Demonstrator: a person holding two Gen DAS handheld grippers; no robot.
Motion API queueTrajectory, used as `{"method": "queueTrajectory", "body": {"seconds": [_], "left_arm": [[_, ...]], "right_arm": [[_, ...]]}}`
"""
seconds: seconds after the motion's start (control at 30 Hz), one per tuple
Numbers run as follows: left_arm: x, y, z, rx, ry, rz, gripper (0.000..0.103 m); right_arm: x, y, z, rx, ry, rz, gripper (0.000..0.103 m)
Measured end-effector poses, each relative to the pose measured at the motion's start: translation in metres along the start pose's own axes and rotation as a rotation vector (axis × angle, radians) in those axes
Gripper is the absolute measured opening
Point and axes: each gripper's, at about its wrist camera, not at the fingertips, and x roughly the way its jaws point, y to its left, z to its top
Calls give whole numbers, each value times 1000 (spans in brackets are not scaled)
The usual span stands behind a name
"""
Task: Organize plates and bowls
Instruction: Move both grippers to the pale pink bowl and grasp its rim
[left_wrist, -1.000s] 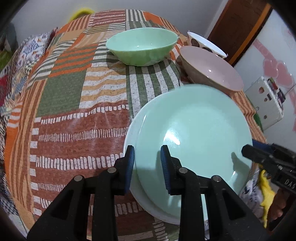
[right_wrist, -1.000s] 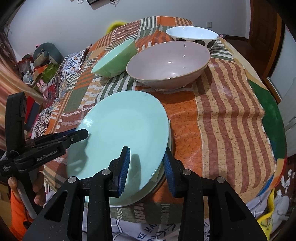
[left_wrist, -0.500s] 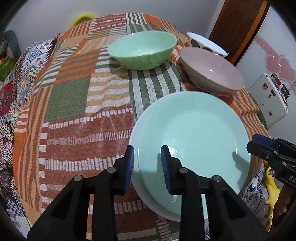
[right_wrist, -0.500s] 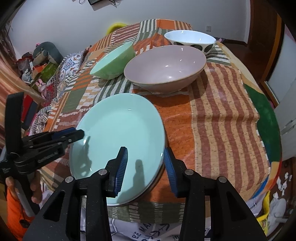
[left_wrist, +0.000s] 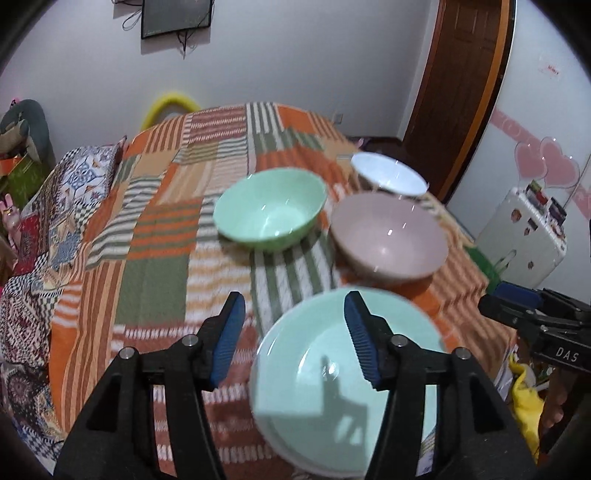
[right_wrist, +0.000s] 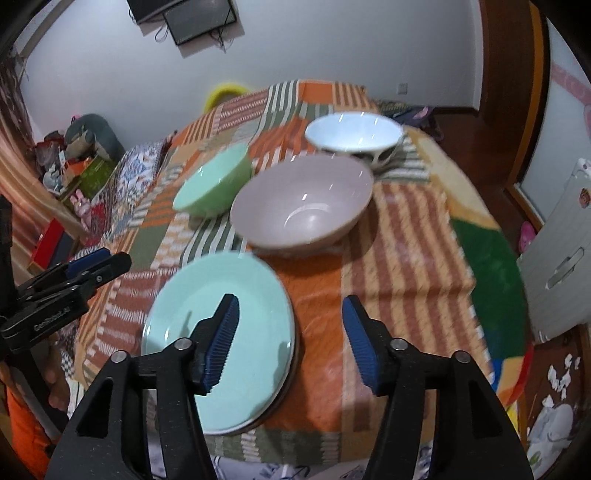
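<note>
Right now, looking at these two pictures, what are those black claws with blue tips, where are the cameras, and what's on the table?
No robot here: a person holds a two-finger clamp in each hand, and each clamp carries a camera looking along its fingers. One picture is from the left gripper, the other from the right gripper. Both have just been opening and hold nothing. On the patchwork tablecloth lies a mint plate stacked on another plate. Behind it stand a green bowl, a pink bowl and a white bowl.
</note>
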Motion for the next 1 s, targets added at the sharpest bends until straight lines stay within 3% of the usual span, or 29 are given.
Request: {"method": "queueTrajectory", "body": {"seconds": [0.23,0.37,0.8,0.93,1.0], "left_arm": [[22,-12,31,4,-16,-9,56],[45,-22,41,23,14,-20,56],[120,-40,57,30,116,-45,56],[132,-45,58,43,122,-56,48],[139,-45,58,48,134,-63,43]], "right_arm": [[-4,-13,28,5,-73,-17,58],[3,-22,41,12,-91,-27,59],[55,-52,64,64,-39,-38,59],[71,-59,65,87,-9,-25,58],[76,-62,65,92,2,-20,49]]}}
